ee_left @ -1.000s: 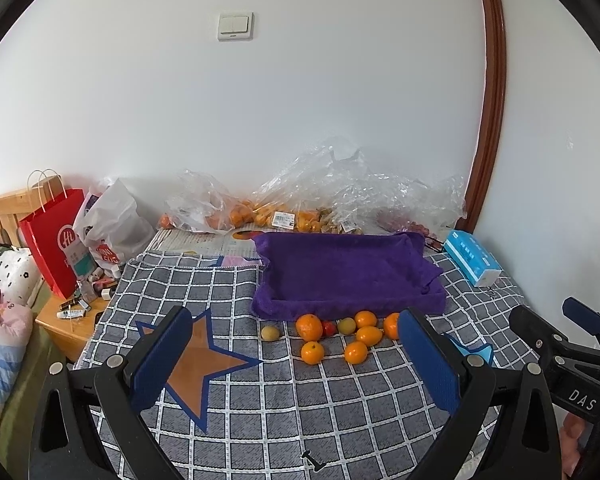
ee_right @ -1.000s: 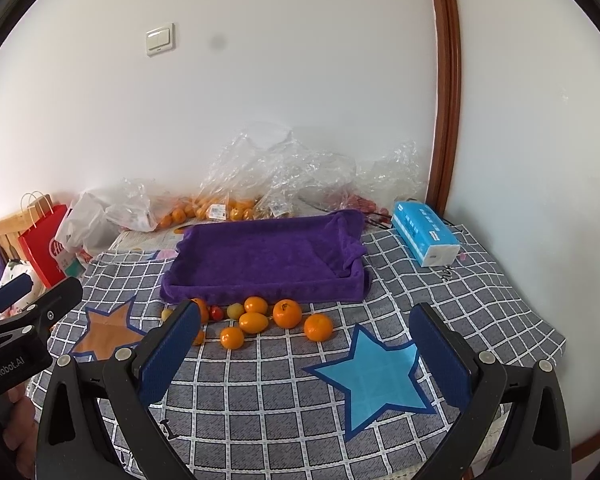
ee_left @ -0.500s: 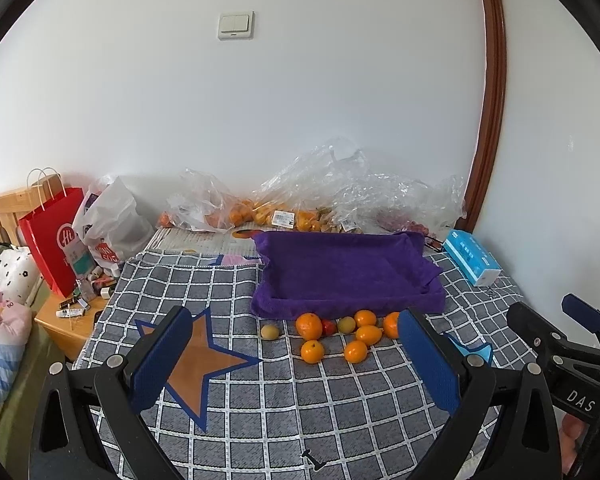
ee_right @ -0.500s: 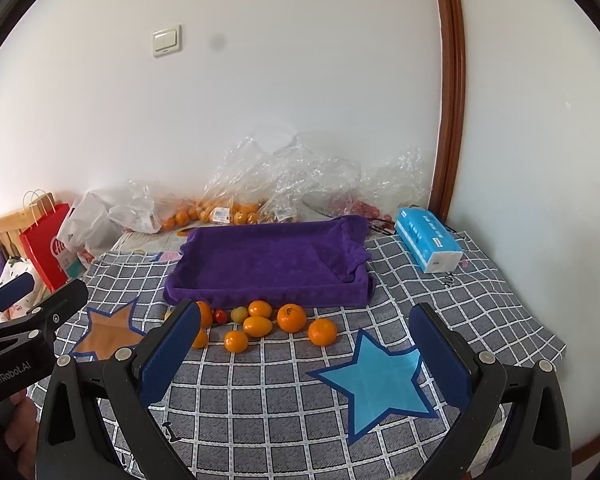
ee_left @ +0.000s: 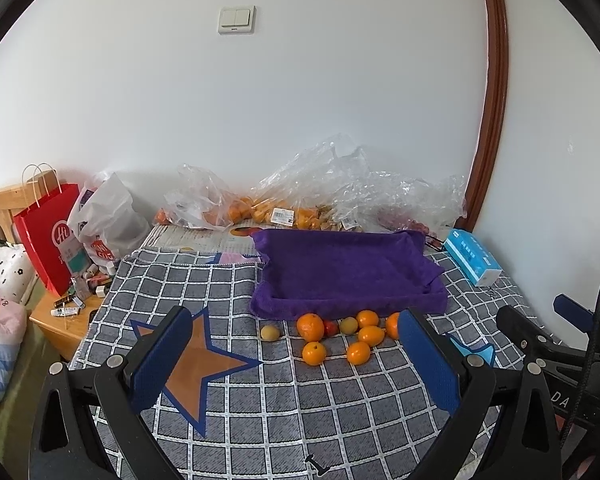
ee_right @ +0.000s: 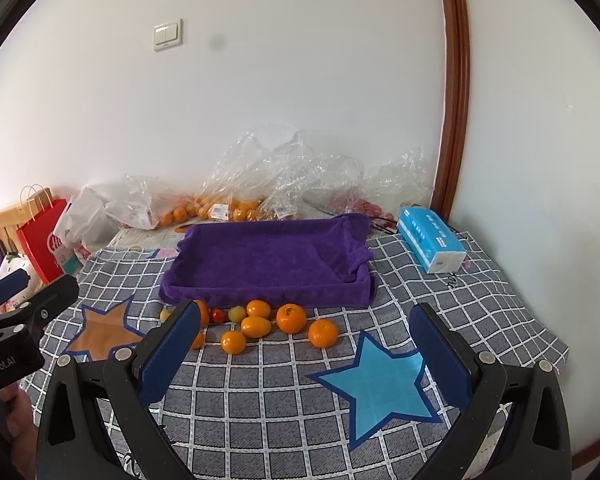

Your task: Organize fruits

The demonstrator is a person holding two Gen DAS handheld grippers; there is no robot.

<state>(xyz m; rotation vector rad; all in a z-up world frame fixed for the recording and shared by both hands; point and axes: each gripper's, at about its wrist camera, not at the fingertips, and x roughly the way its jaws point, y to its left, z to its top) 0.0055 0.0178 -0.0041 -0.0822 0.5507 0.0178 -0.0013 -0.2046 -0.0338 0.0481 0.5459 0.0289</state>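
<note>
- One orange (ee_left: 392, 325) half hidden behind the right pad of the left gripper (ee_left: 296, 356); in the right wrist view another orange (ee_right: 202, 313) cut off by the near pad of the right gripper (ee_right: 306, 354).
- Contents of the clear plastic bags (ee_left: 324, 192) along the wall only partly readable: orange fruit, some small red ones, price labels.
- Small clutter on the wooden bedside stand (ee_left: 60, 320) too small to name.
- Gray checked cloth (ee_left: 260, 408) over the surface, with an orange star patch (ee_left: 192, 364) on the left and a blue star patch (ee_right: 380, 384) on the right.
- White wall behind, light switch (ee_left: 237, 19), brown curved trim (ee_left: 494, 92) at right.
- Red paper bag (ee_left: 50, 236) and white plastic bag (ee_left: 108, 220) far left; blue tissue pack (ee_right: 430, 243) beside the tray.
- Purple towel-lined tray (ee_left: 346, 276) lying flat, nothing inside.
- Loose fruit in a cluster on the cloth just in front of the tray's near edge: large orange (ee_left: 310, 327), small red tomato (ee_left: 331, 327), pale yellow-green fruits (ee_left: 269, 332), several small oranges and an oval yellow-orange one (ee_right: 256, 326).
- Both grippers spread wide, nothing between the pads, hovering short of the fruit.
</note>
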